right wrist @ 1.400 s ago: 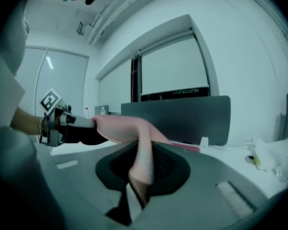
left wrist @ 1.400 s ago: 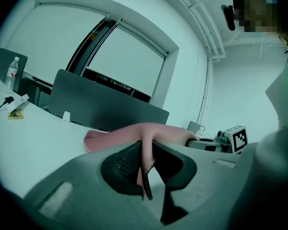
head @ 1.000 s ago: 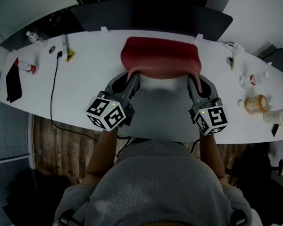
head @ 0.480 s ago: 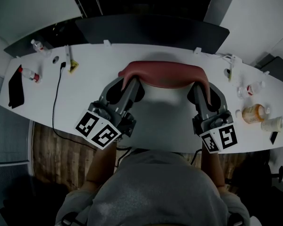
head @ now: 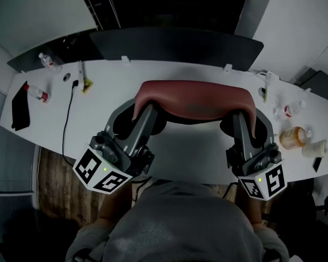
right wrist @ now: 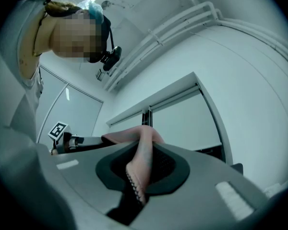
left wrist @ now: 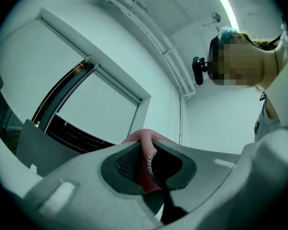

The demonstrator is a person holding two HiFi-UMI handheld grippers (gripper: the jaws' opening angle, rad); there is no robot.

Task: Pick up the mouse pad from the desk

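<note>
Mouse pad (head: 194, 98) lifted clear of desk (head: 175, 152), higher than a second ago, hanging between left gripper (head: 138, 109) and right gripper (head: 246, 120), both sets of jaws pinching its two ends; pickup looking basically done.

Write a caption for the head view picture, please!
Left gripper and right gripper each pinch one end of the red mouse pad, holding it up above the white desk.

Wood floor (head: 57, 184) — white walls (right wrist: 259, 80), ceiling striplight (left wrist: 224, 6)
</note>
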